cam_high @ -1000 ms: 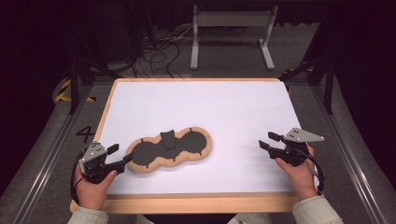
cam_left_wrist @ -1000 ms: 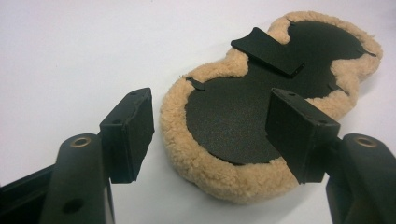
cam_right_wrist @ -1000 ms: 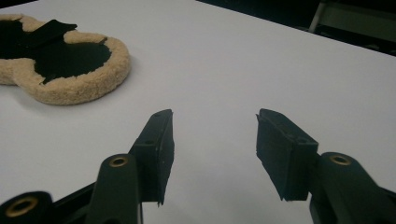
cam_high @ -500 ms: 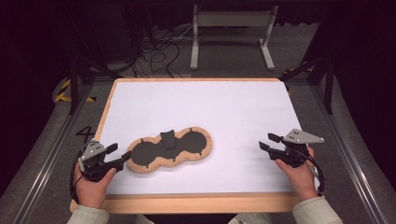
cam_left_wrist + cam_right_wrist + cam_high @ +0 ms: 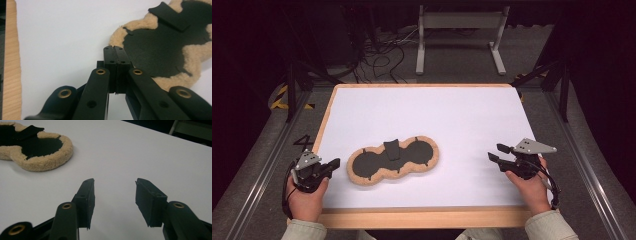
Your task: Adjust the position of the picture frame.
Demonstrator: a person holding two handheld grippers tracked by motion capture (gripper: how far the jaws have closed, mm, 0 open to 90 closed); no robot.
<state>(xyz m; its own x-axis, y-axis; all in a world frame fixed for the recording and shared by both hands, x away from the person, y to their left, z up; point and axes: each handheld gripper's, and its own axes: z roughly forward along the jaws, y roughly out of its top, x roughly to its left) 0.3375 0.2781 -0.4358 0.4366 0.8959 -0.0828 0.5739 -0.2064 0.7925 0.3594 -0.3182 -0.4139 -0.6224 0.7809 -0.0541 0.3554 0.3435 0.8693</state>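
- Item: fleece-edged pad (image 5: 393,162), tan pile border around three dark round panels, with a dark strap (image 5: 391,149) across its middle. It lies flat on the white surface (image 5: 462,115), toward 7 o'clock of the sheet's centre, long axis running from 8 to 2 o'clock.
- Left tongs (image 5: 332,164): at the 9 o'clock end of the pad, just beside its fleece rim. The jaws have just been closing and now stand clenched, pad against pad. In the left gripper view the left tongs (image 5: 113,50) meet over the white sheet in front of the rim with nothing between them; the fleece-edged pad (image 5: 172,50) lies beyond, apart from the tips.
- Right tongs (image 5: 494,152): well apart from the pad, toward its 3 o'clock side. In the right gripper view the right tongs (image 5: 115,195) stand released, part-way apart and bare, over empty sheet, with the fleece-edged pad (image 5: 45,157) off at 10 o'clock.
- Step in hand, by judgement: the approach; no grasp on the pad is made yet.
- Next move, by judgement: the left tongs need to reopen, advance over the near fleece rim and close on it; the right tongs need to travel across to the far lobe.
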